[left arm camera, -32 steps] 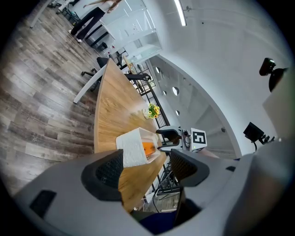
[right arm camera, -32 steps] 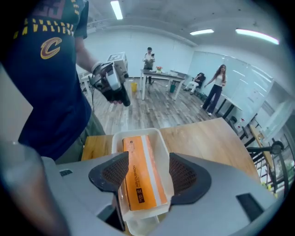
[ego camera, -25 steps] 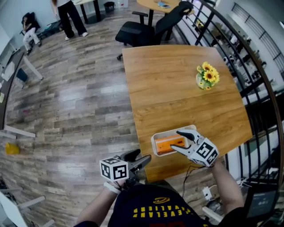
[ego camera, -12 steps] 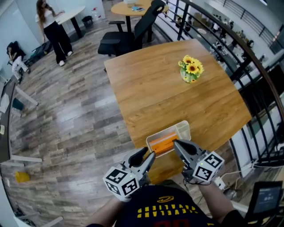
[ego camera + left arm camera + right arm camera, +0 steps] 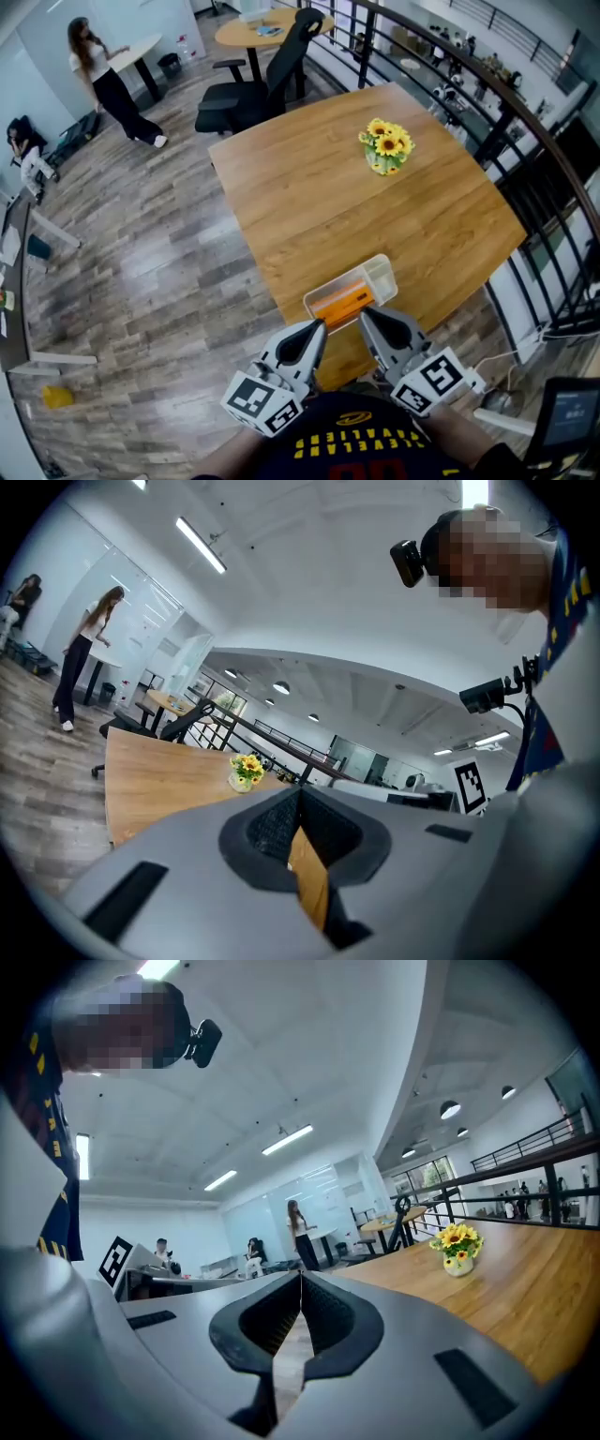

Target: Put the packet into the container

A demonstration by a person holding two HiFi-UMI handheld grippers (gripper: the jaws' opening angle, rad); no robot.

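Observation:
An orange packet [image 5: 341,303] lies inside the white container [image 5: 385,277], which stands at the near edge of the wooden table [image 5: 375,211]. My left gripper [image 5: 318,326] [image 5: 300,790] is held just short of the table edge, left of the container; its jaws have just been closing and now meet with nothing between them. My right gripper [image 5: 367,316] [image 5: 300,1275] hovers at the container's near rim, shut and empty. Both point level across the table. Neither gripper view shows the container or the packet.
A small vase of sunflowers [image 5: 383,149] [image 5: 246,771] [image 5: 457,1247] stands at the table's far side. A black office chair [image 5: 246,91] sits beyond the table. A metal railing [image 5: 525,141] runs along the right. A person [image 5: 101,86] stands far off by another table.
The right gripper drew back out of the container and shut empty, leaving the packet inside. The left gripper rose from below the table edge and shut. Both now sit side by side.

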